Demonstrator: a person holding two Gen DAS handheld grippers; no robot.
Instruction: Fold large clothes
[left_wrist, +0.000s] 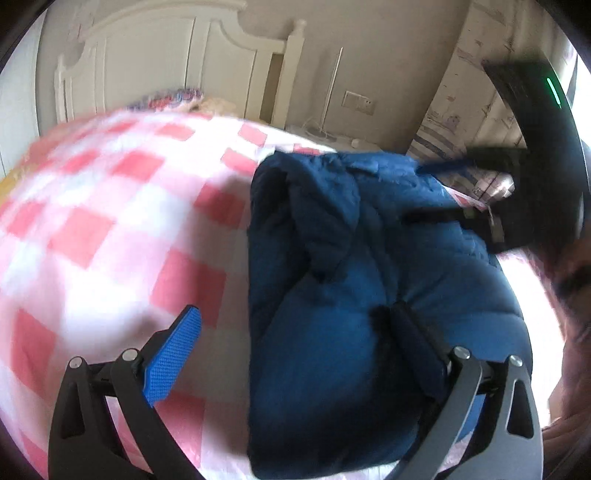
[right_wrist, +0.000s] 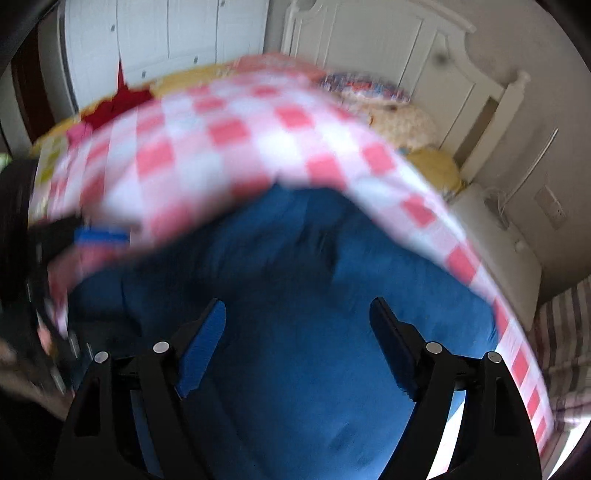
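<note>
Blue padded jacket (left_wrist: 369, 295) lies bundled on the pink-and-white checked bedspread (left_wrist: 110, 221), well down the bed from the white headboard (left_wrist: 166, 62).

Left wrist view: left gripper (left_wrist: 291, 328) spread wide, nothing between its jaws. One blue pad (left_wrist: 173, 358) sits over the bedspread; the other finger rests against the jacket's near fold. Right gripper (left_wrist: 491, 162) shows on the jacket's far side, away from the headboard, blurred; a green light glows on its black body. Bedside table (left_wrist: 332, 134) stands beside the headboard, with a wall socket (left_wrist: 359, 102) above it.

Right wrist view: right gripper (right_wrist: 297, 321) also spread wide, gripping nothing, poised over the jacket (right_wrist: 295, 350). Bedspread (right_wrist: 221, 147) runs from the jacket toward the headboard (right_wrist: 406, 48), heavily blurred. Patterned pillows (right_wrist: 373, 90) lie against the headboard. Left gripper (right_wrist: 96, 234) appears at the jacket's edge, smeared; its state is unreadable here.
</note>
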